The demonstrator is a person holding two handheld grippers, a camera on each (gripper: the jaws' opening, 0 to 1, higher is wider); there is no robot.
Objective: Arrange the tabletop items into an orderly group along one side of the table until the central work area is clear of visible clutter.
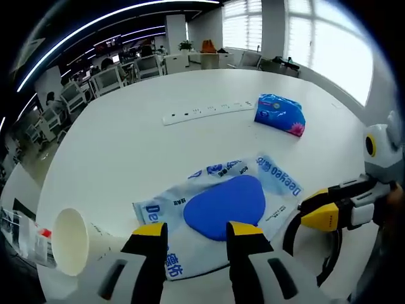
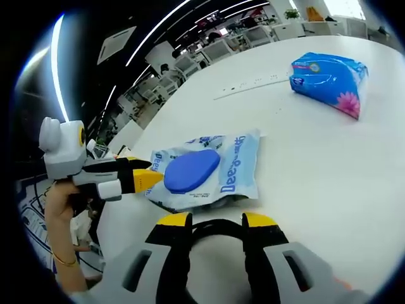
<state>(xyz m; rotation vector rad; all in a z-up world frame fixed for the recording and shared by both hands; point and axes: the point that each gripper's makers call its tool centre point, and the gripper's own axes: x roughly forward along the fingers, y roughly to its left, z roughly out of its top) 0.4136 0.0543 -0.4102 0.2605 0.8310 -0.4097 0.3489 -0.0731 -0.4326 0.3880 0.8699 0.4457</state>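
Left gripper view: jaws parted over wipes pack (image 1: pixel 221 212)

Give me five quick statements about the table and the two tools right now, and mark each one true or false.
1. A wet-wipes pack with a blue lid lies flat on the white table. True.
2. The power strip rests on top of the wipes pack. False: it lies apart, farther across the table.
3. A paper cup lies on its side near the left tool. True.
4. The blue tissue pack is clamped in the right tool. False: it sits on the table, away from both tools.
5. The left tool is shut tight. False: its jaws stand apart, at the near edge of the wipes pack.
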